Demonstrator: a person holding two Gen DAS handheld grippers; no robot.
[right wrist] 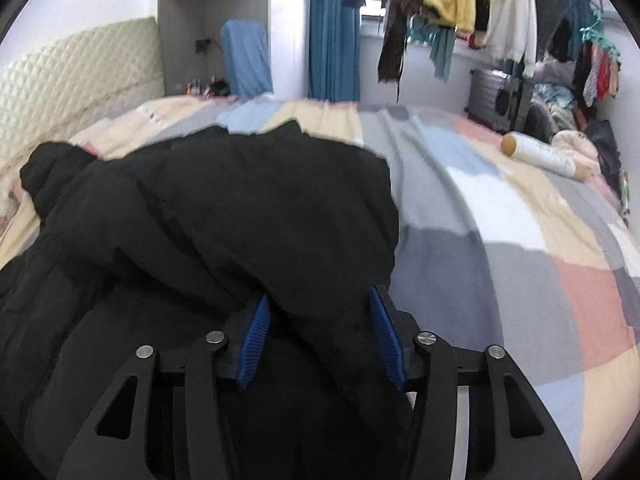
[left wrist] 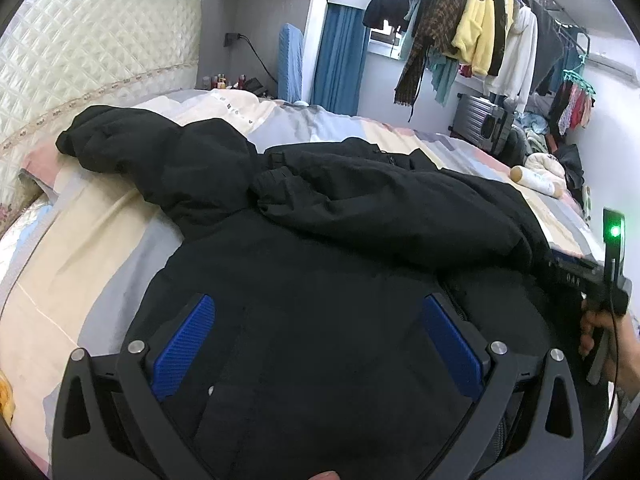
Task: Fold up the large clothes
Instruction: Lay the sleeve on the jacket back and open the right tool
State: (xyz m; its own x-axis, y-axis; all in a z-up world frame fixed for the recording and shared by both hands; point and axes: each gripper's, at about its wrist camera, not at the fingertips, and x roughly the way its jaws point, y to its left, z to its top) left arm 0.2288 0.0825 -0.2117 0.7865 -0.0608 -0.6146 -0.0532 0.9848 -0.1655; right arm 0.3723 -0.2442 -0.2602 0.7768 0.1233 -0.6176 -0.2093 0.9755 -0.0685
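Note:
A large black hooded jacket [left wrist: 304, 216] lies spread on the bed, hood to the far left, one sleeve folded across its body. My left gripper [left wrist: 320, 312] is open above the jacket's lower body, its blue pads wide apart with nothing between them. My right gripper [right wrist: 318, 308] has thick black jacket fabric [right wrist: 256, 200] bunched between its blue pads and draped over the fingertips; the pads stay partly apart around the fabric. The right gripper also shows at the right edge of the left wrist view [left wrist: 600, 280], held by a hand at the jacket's right side.
The bed's patchwork cover [right wrist: 500, 216] stretches to the right. A white bottle with a tan cap [right wrist: 540, 154] lies near the far right edge. A quilted headboard [left wrist: 92, 52] stands at left. Hanging clothes [left wrist: 476, 32] and a suitcase [left wrist: 484, 122] are beyond the bed.

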